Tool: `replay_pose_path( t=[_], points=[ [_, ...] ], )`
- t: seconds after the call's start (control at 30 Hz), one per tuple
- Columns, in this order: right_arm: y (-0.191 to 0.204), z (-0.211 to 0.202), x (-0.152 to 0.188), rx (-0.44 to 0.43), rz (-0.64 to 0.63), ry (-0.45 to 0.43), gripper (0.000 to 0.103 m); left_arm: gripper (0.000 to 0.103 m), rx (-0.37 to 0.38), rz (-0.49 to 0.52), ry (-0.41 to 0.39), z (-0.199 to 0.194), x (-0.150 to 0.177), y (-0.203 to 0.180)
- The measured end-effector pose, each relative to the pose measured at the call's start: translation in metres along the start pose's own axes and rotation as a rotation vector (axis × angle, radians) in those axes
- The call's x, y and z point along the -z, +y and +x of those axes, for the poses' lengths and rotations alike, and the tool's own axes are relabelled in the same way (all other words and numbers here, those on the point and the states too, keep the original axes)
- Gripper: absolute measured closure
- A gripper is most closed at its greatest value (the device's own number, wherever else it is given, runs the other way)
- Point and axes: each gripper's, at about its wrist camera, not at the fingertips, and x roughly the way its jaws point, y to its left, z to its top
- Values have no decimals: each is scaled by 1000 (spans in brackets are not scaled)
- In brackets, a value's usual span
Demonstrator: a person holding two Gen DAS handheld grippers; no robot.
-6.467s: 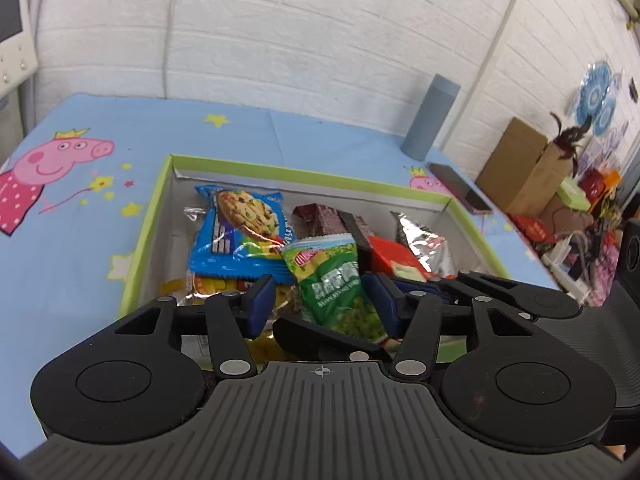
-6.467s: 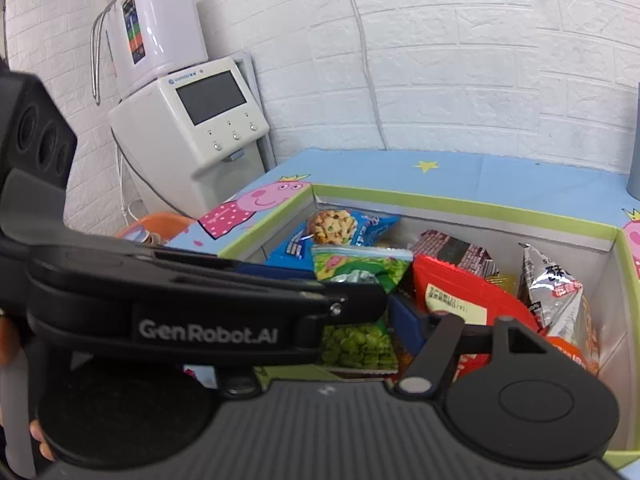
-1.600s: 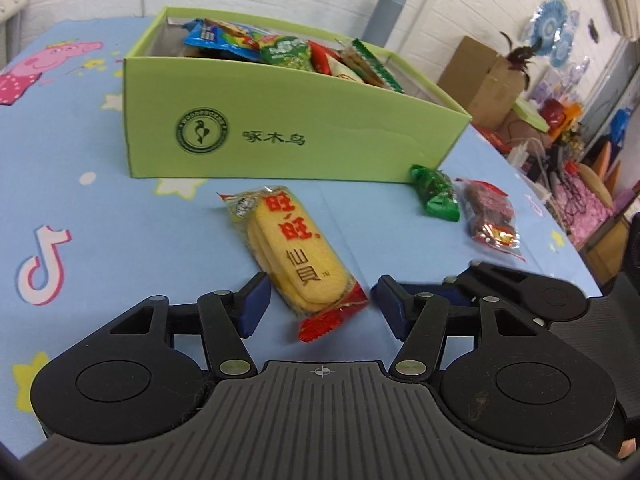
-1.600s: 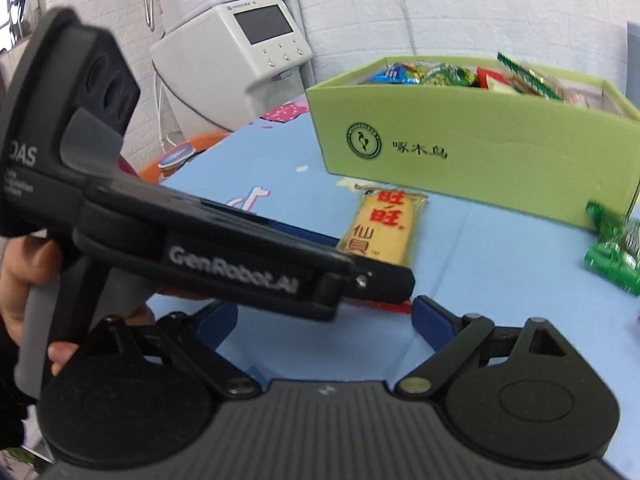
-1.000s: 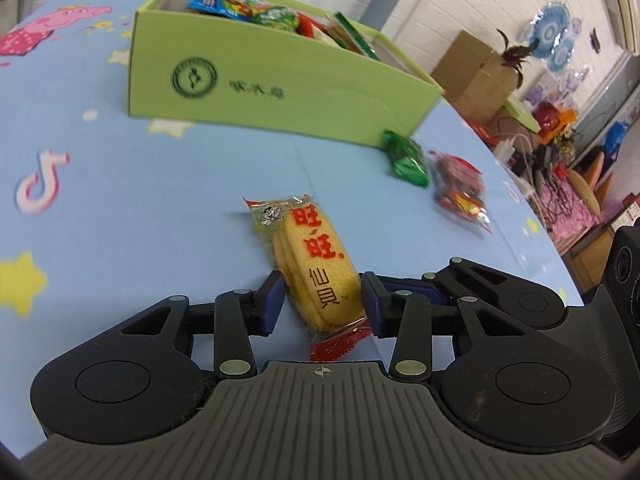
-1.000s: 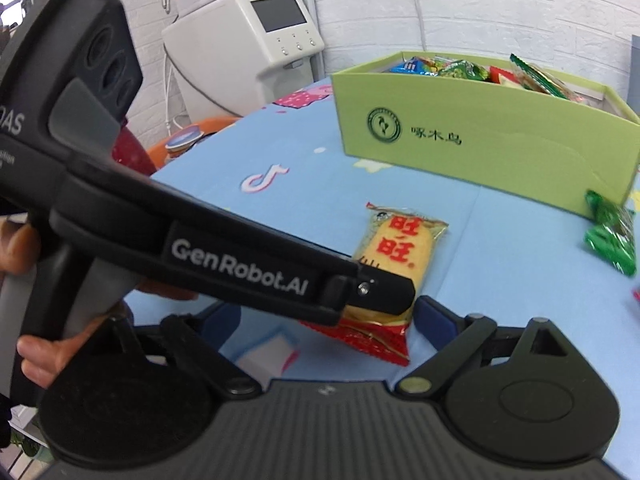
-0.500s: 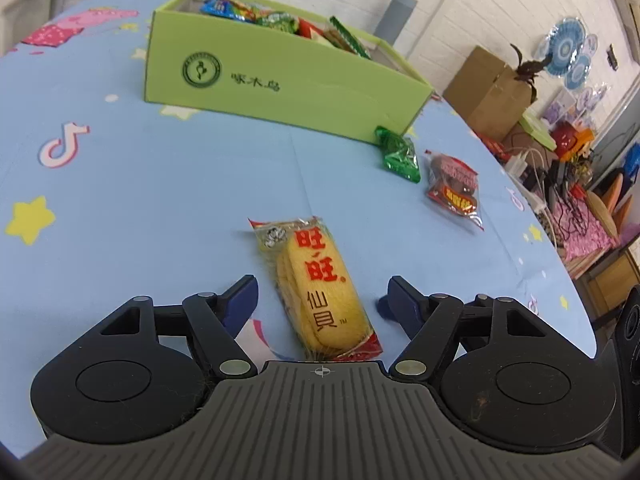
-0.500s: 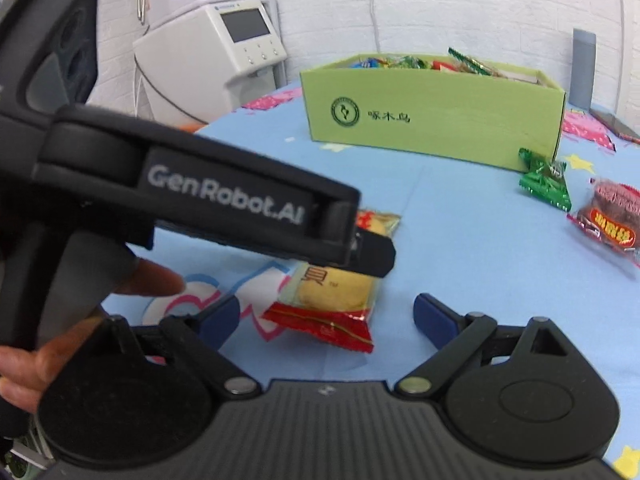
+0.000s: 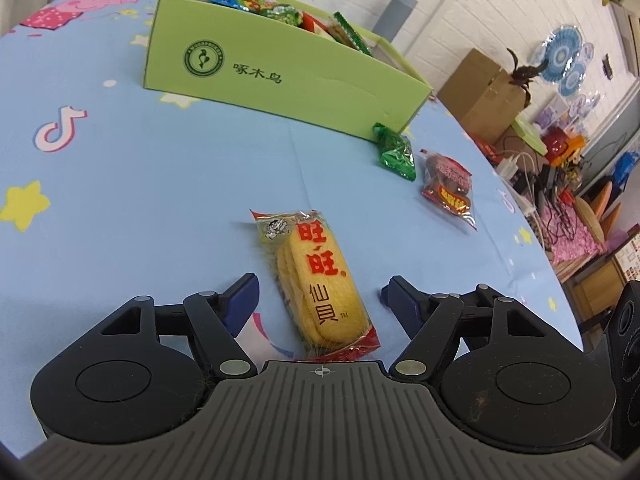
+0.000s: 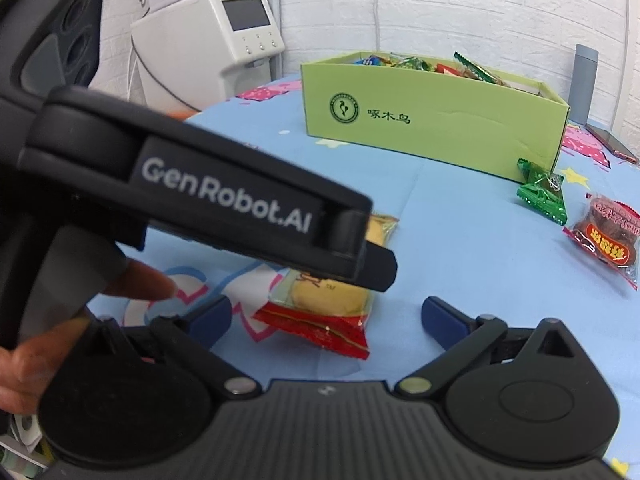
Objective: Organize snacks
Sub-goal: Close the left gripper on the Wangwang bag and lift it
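A yellow rice-cracker packet [image 9: 320, 280] lies flat on the blue tablecloth between the fingers of my left gripper [image 9: 320, 300], which is open and not touching it. The packet also shows in the right wrist view [image 10: 320, 308], partly hidden by the left gripper's body. My right gripper [image 10: 326, 320] is open and empty just in front of it. A green box [image 9: 280, 72] full of snacks stands further back, also in the right wrist view [image 10: 432, 124]. A green candy packet [image 9: 396, 152] and a red-brown snack packet [image 9: 448, 188] lie on the cloth to the right.
A grey cylinder [image 10: 582, 80] and a phone [image 10: 608, 142] are behind the box. A white machine [image 10: 224, 48] stands at the table's far left. A cardboard box [image 9: 484, 92] and clutter sit beyond the table's right edge.
My left gripper closed on the rice-cracker packet, carried it toward the near side of the table, then opened and let it go. It now lies on the cloth.
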Motion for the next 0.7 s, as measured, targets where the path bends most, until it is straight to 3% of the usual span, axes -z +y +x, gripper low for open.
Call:
replay_pose_path(
  t=[0.13, 0.27, 0.3, 0.33, 0.4, 0.47, 0.57, 0.7],
  points=[
    [1, -11, -2, -1, -8, -52, 2, 39, 25, 1, -21, -4, 0, 3],
    [-1, 2, -2, -5, -2, -21, 6, 47, 10, 26, -16, 3, 1, 2],
    [-2, 5, -1, -13, 6, -15, 9, 67, 23, 34, -6, 4, 1, 1],
    [0, 4, 1, -10, -9, -35, 20, 79, 46, 37, 12, 7, 2, 1],
    [4, 3, 0, -3, -31, -39, 26, 85, 39, 39, 6, 6, 4, -1],
    [-1, 1, -2, -26, 19, -46, 26, 93, 30, 25, -13, 1, 2, -2],
    [-3, -5, -9, -23, 32, -72, 25, 95, 57, -12, -47, -8, -13, -4],
    [-3, -7, -39, 10, -10, -142, 24, 93, 44, 27, -125, -18, -49, -14]
  ],
)
